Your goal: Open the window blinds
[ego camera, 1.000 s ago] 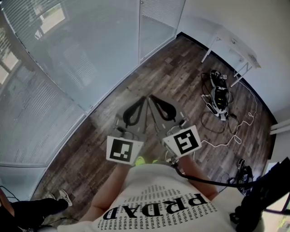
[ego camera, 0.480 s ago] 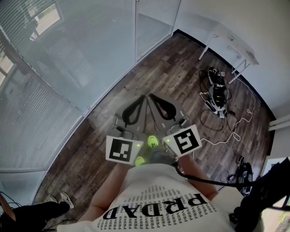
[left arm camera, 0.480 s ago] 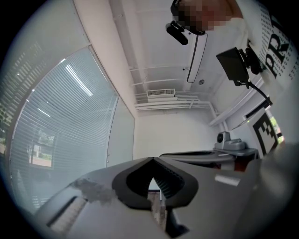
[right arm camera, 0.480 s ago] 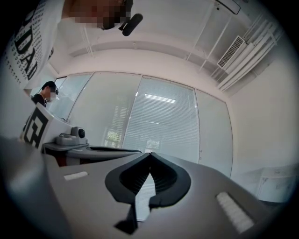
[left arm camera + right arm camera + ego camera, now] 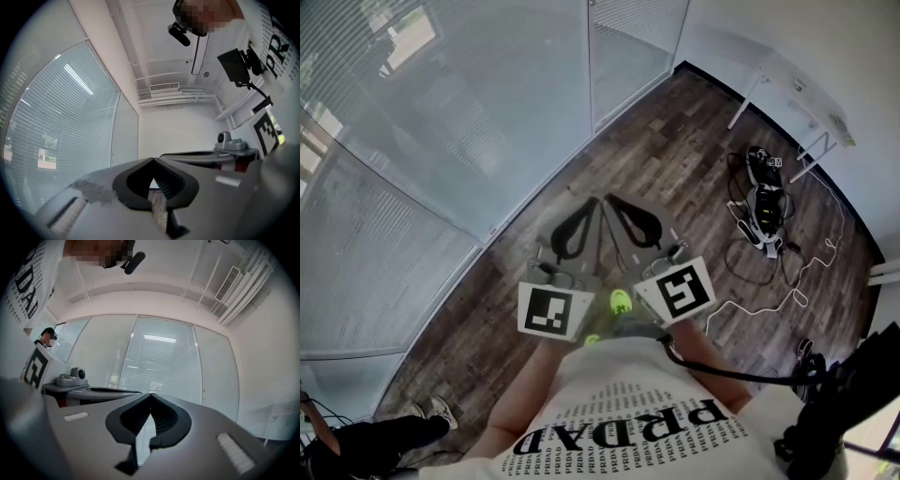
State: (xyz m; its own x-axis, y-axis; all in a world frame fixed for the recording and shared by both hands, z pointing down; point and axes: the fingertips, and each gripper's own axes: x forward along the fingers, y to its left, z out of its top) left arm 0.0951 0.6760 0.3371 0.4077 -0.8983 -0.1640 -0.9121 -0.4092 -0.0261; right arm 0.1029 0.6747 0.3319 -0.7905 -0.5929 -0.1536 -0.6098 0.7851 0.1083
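A neon-green shoe [image 5: 620,301] has stepped in between the marker cubes, and the cable heap [image 5: 761,211] has slid right in the frame. The shirt [image 5: 628,412] reads "PRDAD" in black. The floor [image 5: 675,141] is dark wood planks. The left gripper [image 5: 152,160] and right gripper [image 5: 151,394] have their jaws pressed together on nothing. The blinds [image 5: 384,253] fill the upper left behind glass, slats closed.

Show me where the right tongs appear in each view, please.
Head view: right tongs at centre, tips next to the left tongs.
Left gripper view: right of centre, seen edge-on.
Right gripper view: bottom centre, shut.
Shared landmark: the window blinds, in all three.
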